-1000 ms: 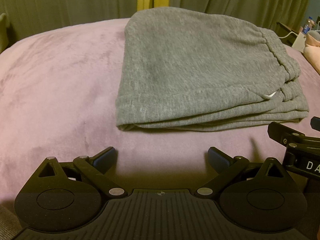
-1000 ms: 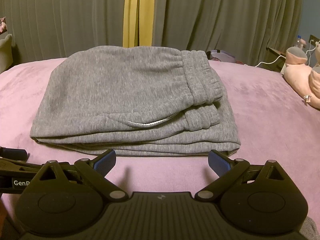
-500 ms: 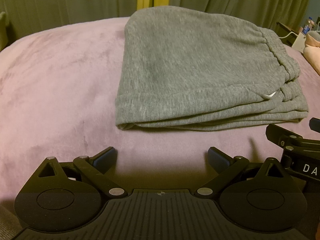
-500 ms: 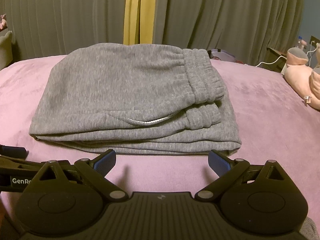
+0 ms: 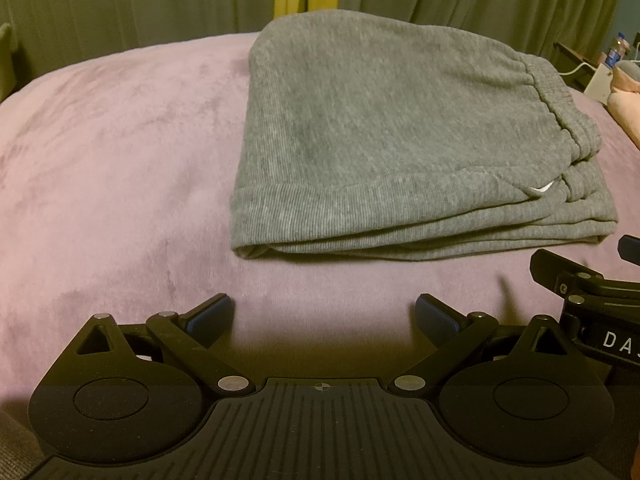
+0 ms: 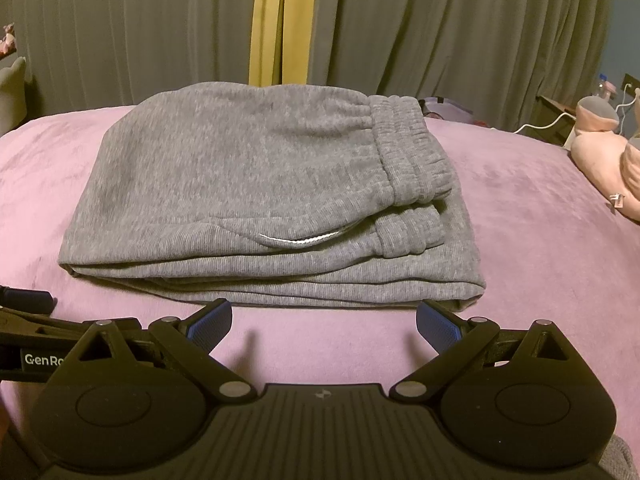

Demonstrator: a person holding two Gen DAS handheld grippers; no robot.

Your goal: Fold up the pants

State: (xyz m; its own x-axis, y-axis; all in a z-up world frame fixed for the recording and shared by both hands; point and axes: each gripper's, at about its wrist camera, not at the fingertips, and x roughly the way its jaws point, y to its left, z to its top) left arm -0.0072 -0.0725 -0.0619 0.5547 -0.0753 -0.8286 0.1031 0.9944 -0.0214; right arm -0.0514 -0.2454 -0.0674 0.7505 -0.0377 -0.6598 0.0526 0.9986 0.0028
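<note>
Grey sweatpants lie folded in a flat stack on the pink bed cover. In the right wrist view the pants show their elastic waistband on the right and a pocket opening at the front. My left gripper is open and empty, a short way in front of the stack's near left corner. My right gripper is open and empty, just in front of the stack's near edge. Each gripper shows at the edge of the other's view.
Grey-green curtains with a yellow strip hang behind the bed. A pink plush toy lies at the right edge of the bed. A small table with a bottle and white cables stands beyond it.
Both grippers have drifted slightly; the right one has come a little closer to the stack's near edge. The pants have not moved and both grippers stay open.
</note>
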